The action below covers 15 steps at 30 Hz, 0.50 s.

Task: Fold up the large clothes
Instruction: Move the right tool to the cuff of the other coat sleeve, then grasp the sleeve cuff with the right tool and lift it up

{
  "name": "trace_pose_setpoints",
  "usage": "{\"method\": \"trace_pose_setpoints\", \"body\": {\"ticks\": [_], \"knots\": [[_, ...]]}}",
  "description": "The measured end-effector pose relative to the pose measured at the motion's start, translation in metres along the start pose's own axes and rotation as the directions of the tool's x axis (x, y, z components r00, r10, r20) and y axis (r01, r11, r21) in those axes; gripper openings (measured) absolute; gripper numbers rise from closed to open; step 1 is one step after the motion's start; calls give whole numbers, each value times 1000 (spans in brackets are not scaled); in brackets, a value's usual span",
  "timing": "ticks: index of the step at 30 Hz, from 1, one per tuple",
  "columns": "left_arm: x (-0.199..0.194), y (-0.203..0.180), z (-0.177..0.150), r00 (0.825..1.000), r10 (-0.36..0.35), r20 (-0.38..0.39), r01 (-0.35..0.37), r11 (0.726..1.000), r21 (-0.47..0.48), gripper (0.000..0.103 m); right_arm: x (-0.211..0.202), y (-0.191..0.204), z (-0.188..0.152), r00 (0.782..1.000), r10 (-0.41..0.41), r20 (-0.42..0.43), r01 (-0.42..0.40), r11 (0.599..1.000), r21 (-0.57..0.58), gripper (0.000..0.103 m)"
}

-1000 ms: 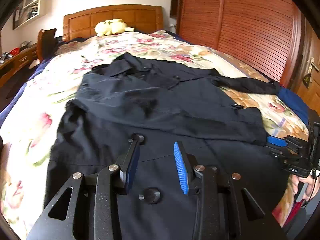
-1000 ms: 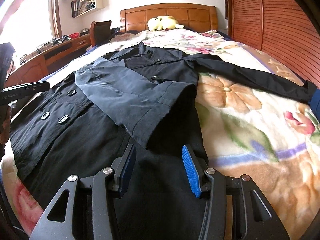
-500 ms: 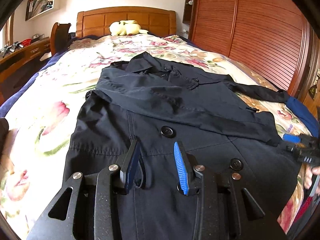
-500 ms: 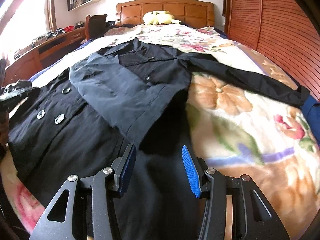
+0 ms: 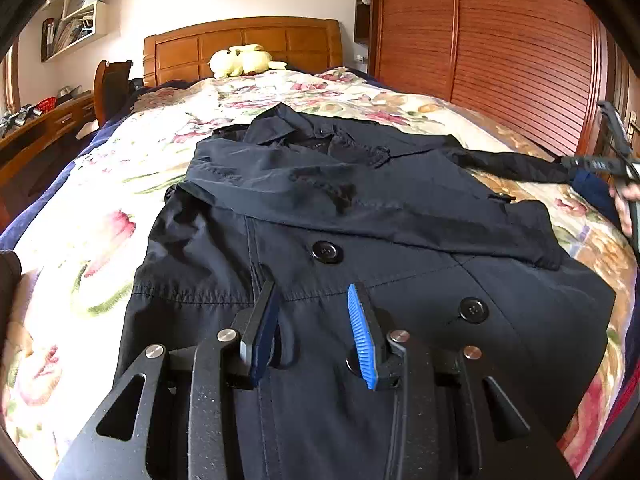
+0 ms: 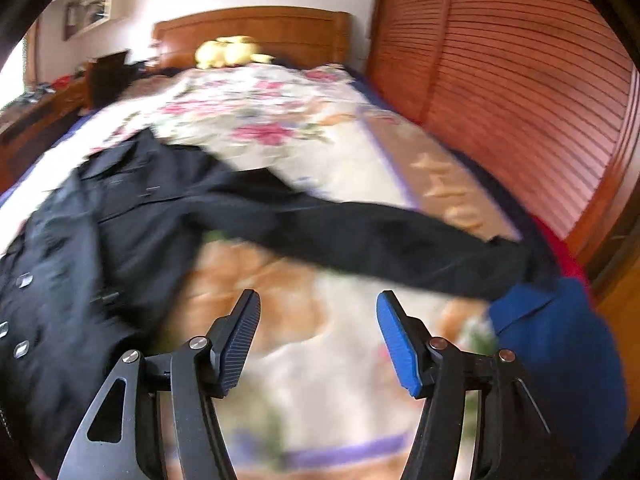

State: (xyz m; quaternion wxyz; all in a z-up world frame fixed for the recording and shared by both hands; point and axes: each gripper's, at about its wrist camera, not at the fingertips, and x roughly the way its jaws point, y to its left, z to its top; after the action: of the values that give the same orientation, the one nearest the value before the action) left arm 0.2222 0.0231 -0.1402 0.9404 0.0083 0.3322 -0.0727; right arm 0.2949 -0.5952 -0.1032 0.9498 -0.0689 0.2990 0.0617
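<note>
Over the bed [image 5: 100,200], left gripper [image 5: 310,312] fingers spread above the coat [image 5: 400,240]; right gripper [image 6: 318,312] fingers opening, empty

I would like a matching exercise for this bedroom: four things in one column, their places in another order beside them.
1. coat
2. plush toy
3. folded sleeve
4. outstretched sleeve

a. by the headboard
b. across the coat's chest
c. spread on the bed
d. reaching toward the wardrobe side

Pairs: 1-c, 2-a, 3-b, 4-d
</note>
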Motion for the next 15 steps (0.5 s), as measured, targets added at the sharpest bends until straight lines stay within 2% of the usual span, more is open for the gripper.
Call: {"method": "trace_pose_setpoints", "body": {"ticks": [5,10,15], "knots": [[3,0,-2,1000,-3,-13,3,1000,-2,37,33,-56,31,993,-101,-59,104,993,55,63],[9,1,-4,999,-9,-34,8,1000,-9,37,63,-100,53,974,-178,-139,193,976,102,63],[11,0,-5,999,-11,-45,11,1000,-5,37,86,-124,65,954,-200,-224,237,959,154,63]]}}
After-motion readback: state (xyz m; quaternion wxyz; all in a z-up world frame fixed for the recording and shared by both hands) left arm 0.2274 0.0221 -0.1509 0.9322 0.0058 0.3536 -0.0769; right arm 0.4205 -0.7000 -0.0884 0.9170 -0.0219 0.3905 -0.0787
